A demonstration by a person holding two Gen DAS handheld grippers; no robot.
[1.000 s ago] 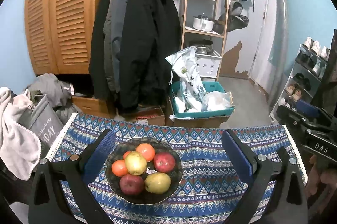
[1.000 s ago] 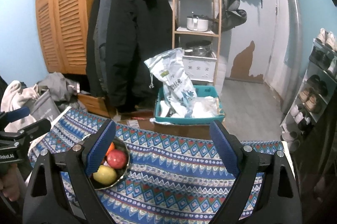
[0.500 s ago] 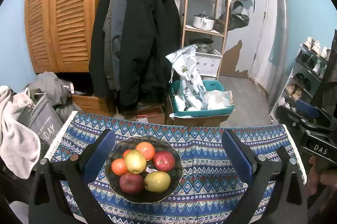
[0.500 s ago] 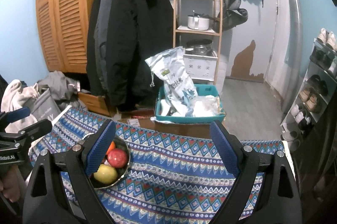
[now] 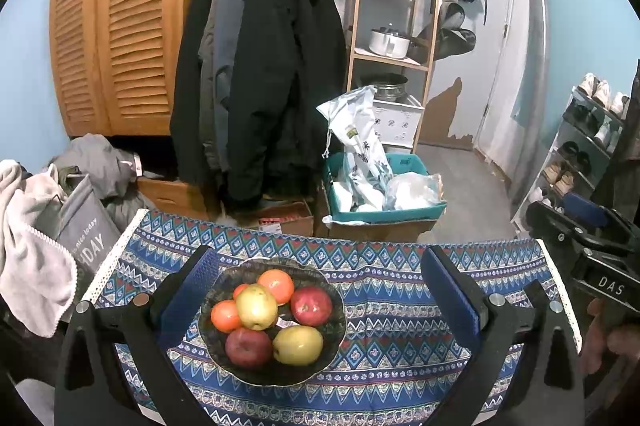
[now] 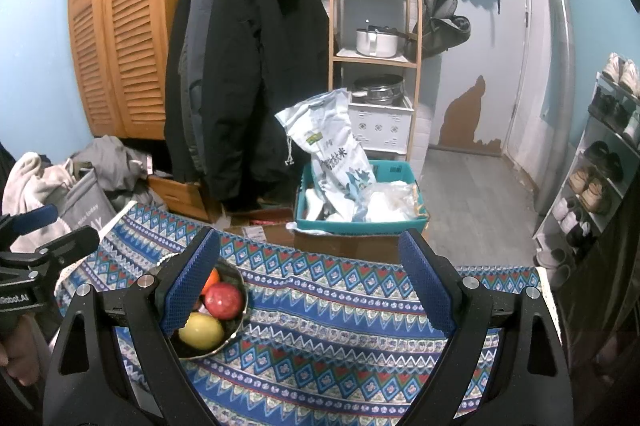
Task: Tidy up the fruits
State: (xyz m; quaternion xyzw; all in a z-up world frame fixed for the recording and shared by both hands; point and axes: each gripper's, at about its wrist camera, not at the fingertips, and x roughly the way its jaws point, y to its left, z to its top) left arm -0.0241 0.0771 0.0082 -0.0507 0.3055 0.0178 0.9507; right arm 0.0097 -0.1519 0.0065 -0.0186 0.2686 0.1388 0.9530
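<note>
Both wrist views are fisheye: black vignette in the corners, straight lines bow hard toward the rim, e.g. the louvred wardrobe doors (image 5: 116, 38) and the door frame. Light is cool, even, indoor, source out of frame. Shadows are soft, no hard edges. Mild sheen on the red apple (image 6: 224, 300) and the white pot (image 6: 376, 42). The black coat (image 5: 276, 74) is crushed to near-black with little detail. Centre is sharp; edges soften slightly. No motion blur.
</note>
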